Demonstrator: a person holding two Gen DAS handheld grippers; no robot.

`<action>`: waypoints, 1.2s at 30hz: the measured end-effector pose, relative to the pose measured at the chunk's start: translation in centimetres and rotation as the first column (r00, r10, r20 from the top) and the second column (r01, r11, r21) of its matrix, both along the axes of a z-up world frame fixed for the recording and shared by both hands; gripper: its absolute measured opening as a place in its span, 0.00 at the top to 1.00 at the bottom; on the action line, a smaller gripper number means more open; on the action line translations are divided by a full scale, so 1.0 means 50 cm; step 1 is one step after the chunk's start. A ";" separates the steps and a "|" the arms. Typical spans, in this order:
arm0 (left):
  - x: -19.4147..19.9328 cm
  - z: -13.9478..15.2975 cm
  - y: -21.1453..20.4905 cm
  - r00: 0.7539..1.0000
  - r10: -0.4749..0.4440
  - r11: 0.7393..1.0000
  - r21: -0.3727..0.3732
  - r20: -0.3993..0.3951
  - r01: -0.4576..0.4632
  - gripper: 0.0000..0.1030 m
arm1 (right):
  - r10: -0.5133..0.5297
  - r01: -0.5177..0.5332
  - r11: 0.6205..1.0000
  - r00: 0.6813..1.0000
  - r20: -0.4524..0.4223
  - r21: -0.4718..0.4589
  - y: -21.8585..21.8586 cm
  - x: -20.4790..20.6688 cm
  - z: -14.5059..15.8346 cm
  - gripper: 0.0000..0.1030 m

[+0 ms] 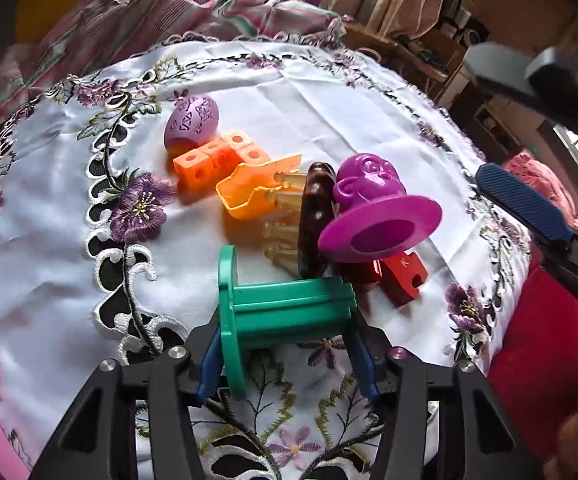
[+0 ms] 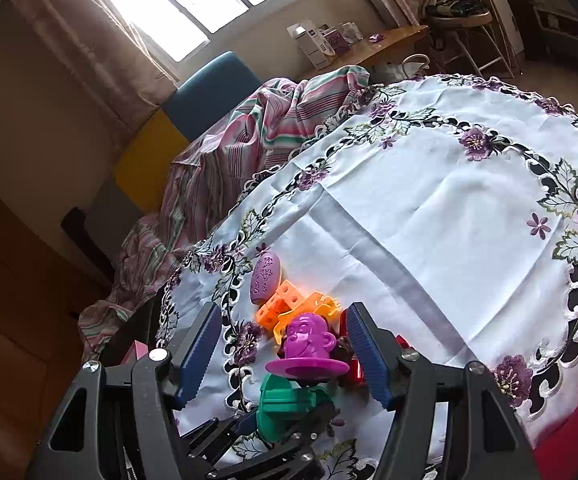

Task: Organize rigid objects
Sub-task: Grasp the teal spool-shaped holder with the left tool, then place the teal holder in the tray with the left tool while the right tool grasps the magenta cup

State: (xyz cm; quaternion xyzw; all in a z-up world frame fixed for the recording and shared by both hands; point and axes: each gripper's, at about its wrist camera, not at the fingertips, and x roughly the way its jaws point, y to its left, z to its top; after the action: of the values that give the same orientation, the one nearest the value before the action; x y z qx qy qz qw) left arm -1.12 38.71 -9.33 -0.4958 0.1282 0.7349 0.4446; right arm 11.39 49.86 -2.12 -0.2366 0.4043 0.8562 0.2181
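A green spool (image 1: pixel 289 312) lies on its side on the white embroidered tablecloth (image 1: pixel 49 248), and my left gripper (image 1: pixel 285 338) is shut on it, a blue pad at each end. Just beyond it stand a purple monkey figure (image 1: pixel 373 208) on a wide base, a dark brown ring (image 1: pixel 315 220), pale pegs (image 1: pixel 281 236), a red block (image 1: pixel 403 280), an orange scoop (image 1: pixel 249 192), orange cubes (image 1: pixel 217 160) and a purple egg (image 1: pixel 193 124). My right gripper (image 2: pixel 283 308) hangs open above the monkey (image 2: pixel 309 340), its pads clear of it. One right fingertip (image 1: pixel 525 204) shows in the left wrist view.
A striped cloth (image 1: pixel 169 12) is heaped past the table's far edge, with a blue and yellow chair back (image 2: pixel 213 84) behind it. Red fabric (image 1: pixel 537 340) lies off the near right edge. The tablecloth's right half (image 2: pixel 449 184) is bare.
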 end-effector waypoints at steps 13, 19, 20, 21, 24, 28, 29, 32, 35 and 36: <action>0.031 0.028 -0.182 0.999 0.022 0.999 0.037 -0.049 -0.020 0.47 | 0.026 -0.020 0.999 0.989 0.145 -0.046 -0.009 -0.046 -0.048 0.36; 0.037 0.046 -0.233 0.998 0.053 0.996 0.068 -0.044 -0.050 0.47 | 0.032 -0.022 0.998 0.986 0.166 -0.061 -0.011 -0.046 -0.056 0.36; 0.038 0.052 -0.237 0.997 0.057 0.996 0.073 -0.053 -0.053 0.47 | 0.046 -0.034 0.997 0.984 0.170 -0.076 -0.014 -0.048 -0.060 0.36; 0.039 0.057 -0.243 0.996 0.060 0.995 0.078 -0.062 -0.055 0.47 | 0.060 -0.045 0.995 0.983 0.174 -0.091 -0.018 -0.051 -0.064 0.36; 0.042 0.077 -0.267 0.994 0.070 0.993 0.098 -0.079 -0.063 0.47 | 0.081 -0.060 0.994 0.967 0.241 -0.095 -0.036 -0.058 -0.076 0.36; 0.041 0.100 -0.293 0.992 0.093 0.988 0.135 -0.090 -0.081 0.47 | 0.106 -0.084 0.993 0.946 0.307 -0.083 -0.070 -0.061 -0.088 0.36; 0.041 0.104 -0.298 0.991 0.100 0.986 0.139 -0.091 -0.087 0.47 | 0.111 -0.093 0.993 0.941 0.319 -0.068 -0.080 -0.062 -0.088 0.36; 0.036 0.109 -0.316 0.989 0.122 0.982 0.155 -0.087 -0.108 0.47 | 0.103 -0.112 0.994 0.928 0.359 0.006 -0.109 -0.064 -0.085 0.36; 0.031 0.110 -0.334 0.986 0.150 0.977 0.162 -0.077 -0.136 0.47 | 0.090 -0.117 0.992 0.915 0.392 0.046 -0.129 -0.062 -0.092 0.36; 0.029 0.110 -0.341 0.985 0.157 0.976 0.166 -0.074 -0.143 0.47 | 0.078 -0.112 0.992 0.910 0.408 0.061 -0.135 -0.061 -0.097 0.36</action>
State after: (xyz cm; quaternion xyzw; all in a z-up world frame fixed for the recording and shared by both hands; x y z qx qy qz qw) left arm 0.32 21.67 -3.83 -0.4344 0.0502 0.7952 0.4201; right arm 8.36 43.12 -6.98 -0.4187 0.3023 0.8143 0.2649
